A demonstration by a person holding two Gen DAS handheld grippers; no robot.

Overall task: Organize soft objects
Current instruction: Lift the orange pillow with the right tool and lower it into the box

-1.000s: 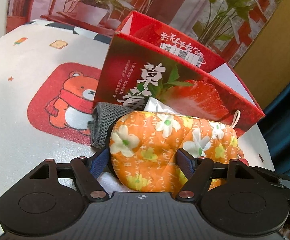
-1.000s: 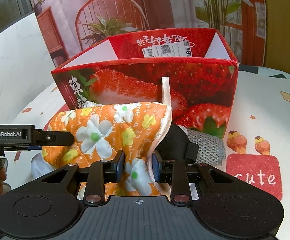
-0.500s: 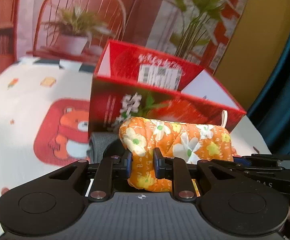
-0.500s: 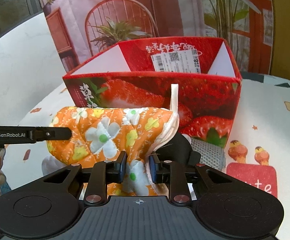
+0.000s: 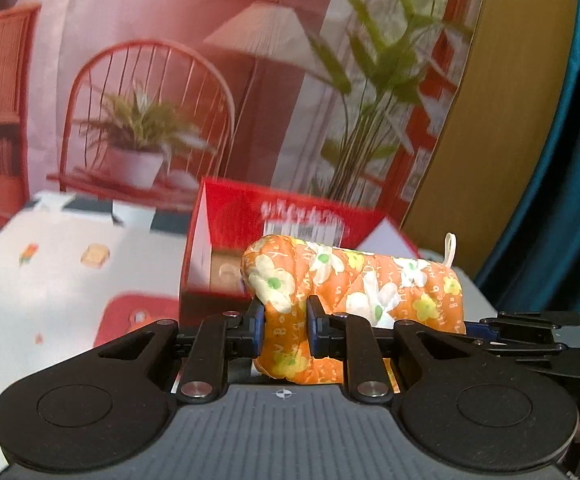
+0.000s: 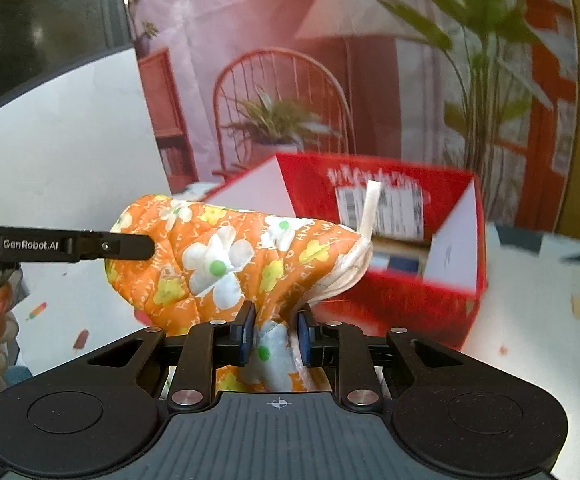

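Observation:
An orange oven mitt with white flowers hangs in the air between both grippers. My left gripper is shut on its closed end. My right gripper is shut on its cuff end, beside the white hanging loop. The mitt is held level, above the table and just in front of the open red strawberry box, which also shows in the right wrist view. The left gripper's fingers show at the left of the right wrist view.
The table has a white cloth with cartoon prints. A printed backdrop with a chair, plants and a lamp stands behind the box. A blue curtain hangs at the right. Flat items lie inside the box.
Both grippers have lifted the mitt from the table up to the level of the box's rim. The left gripper shut on the mitt's end. The grey cloth and dark object below are out of view.

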